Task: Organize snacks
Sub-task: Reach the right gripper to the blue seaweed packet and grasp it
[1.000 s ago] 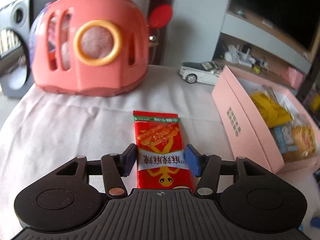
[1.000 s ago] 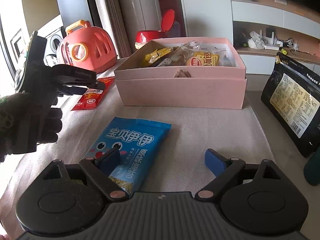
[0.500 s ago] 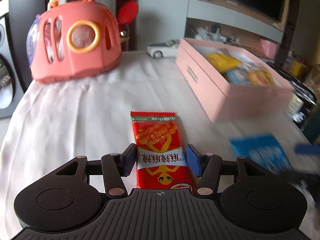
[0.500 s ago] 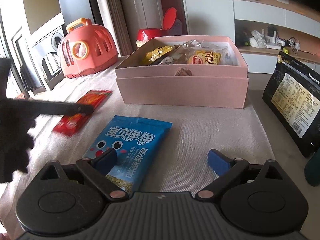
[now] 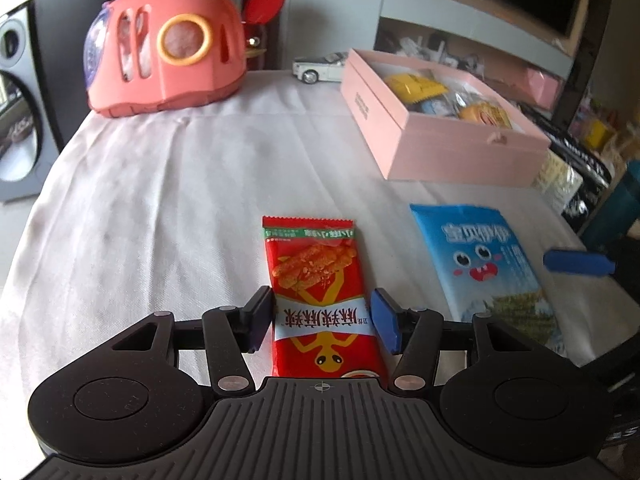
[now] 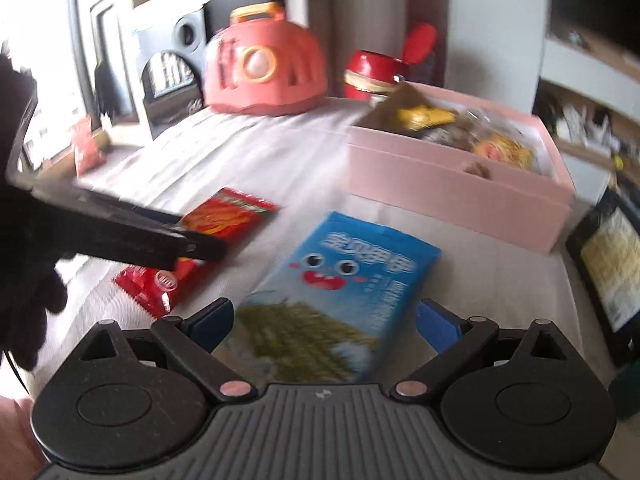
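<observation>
Pink cardboard forms the open box near the far right of the cloth-covered table, and it holds several wrapped snacks: a yellow packet toward its far end, an orange-yellow one nearer the front, and darker wrappers between them that are too small to read. Behind it sit a white toy car and, to the left, a coral plastic carrier with an orange handle. The left gripper lies low over the cloth, its fingers set against the two long edges of the red snack packet, which lies flat and points away from the camera. Just to the right lies the blue snack bag, also flat on the cloth. The right gripper hovers over that bag's near end with its blue-padded fingers spread wide on either side, not touching it. A gloved hand grips the left tool at the edge of the right wrist view, which is blurred.
</observation>
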`<move>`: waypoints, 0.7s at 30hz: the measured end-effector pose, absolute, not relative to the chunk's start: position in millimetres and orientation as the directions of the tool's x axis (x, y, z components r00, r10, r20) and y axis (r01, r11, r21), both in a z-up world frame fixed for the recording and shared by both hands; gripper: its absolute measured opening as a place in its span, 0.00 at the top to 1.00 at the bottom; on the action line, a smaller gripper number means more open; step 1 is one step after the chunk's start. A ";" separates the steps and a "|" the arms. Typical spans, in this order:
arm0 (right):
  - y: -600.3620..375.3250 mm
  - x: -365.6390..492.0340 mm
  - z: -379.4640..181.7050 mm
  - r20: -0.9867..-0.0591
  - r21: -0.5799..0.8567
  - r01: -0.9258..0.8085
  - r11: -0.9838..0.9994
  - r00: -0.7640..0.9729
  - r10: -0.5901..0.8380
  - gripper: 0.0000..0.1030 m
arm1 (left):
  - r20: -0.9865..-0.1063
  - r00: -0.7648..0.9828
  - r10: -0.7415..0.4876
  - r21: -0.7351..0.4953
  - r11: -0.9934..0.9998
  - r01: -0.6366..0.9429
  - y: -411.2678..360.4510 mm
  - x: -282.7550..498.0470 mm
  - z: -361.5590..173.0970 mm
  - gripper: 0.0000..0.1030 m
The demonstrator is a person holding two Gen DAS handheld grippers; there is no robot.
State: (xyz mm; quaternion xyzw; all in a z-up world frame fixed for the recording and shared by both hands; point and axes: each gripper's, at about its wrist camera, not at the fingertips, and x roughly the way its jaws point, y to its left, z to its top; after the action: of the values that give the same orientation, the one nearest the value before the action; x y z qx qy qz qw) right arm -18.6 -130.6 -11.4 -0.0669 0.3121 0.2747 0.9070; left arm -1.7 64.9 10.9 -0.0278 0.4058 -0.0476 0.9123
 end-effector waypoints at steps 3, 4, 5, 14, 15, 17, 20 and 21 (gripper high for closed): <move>-120.9 -25.3 -12.5 -0.585 -0.088 -0.507 0.857 0.723 0.368 0.05 | -0.737 0.664 -0.129 -0.103 0.992 0.079 66.1 -4.0 10.1 0.43; -121.5 -27.2 -13.2 -0.570 -0.129 -0.485 0.865 0.750 0.335 0.05 | -0.734 0.666 -0.133 -0.106 0.991 0.081 66.9 -3.9 9.2 0.43; -123.3 -27.5 -13.4 -0.557 -0.156 -0.460 0.874 0.772 0.307 0.05 | -0.733 0.667 -0.138 -0.111 0.990 0.082 67.5 -3.8 9.0 0.43; -148.5 0.7 -4.1 -0.620 0.109 -0.417 0.902 0.681 0.390 0.05 | -0.732 0.668 -0.134 -0.098 0.991 0.091 65.2 -5.2 9.4 0.43; -145.4 4.2 -3.4 -0.621 0.136 -0.413 0.900 0.672 0.403 0.05 | -0.732 0.668 -0.132 -0.095 0.991 0.092 64.7 -5.3 9.4 0.43; -139.0 16.1 -1.2 -0.618 0.155 -0.410 0.899 0.670 0.412 0.05 | -0.732 0.669 -0.130 -0.089 0.991 0.096 63.9 -5.3 9.4 0.43; -124.9 28.9 -1.0 -0.635 0.118 -0.405 0.907 0.671 0.382 0.05 | -0.731 0.670 -0.131 -0.086 0.991 0.100 63.8 -5.3 9.1 0.43; -118.8 32.5 -1.6 -0.641 0.110 -0.417 0.902 0.664 0.385 0.05 | -0.730 0.670 -0.132 -0.087 0.991 0.100 64.0 -5.3 8.9 0.43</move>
State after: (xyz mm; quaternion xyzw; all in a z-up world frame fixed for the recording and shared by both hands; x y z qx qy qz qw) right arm 32.5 -118.8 -1.6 -0.0231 0.3459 0.2196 0.9119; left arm -5.3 64.0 8.9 -0.0200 0.4010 -0.0634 0.9136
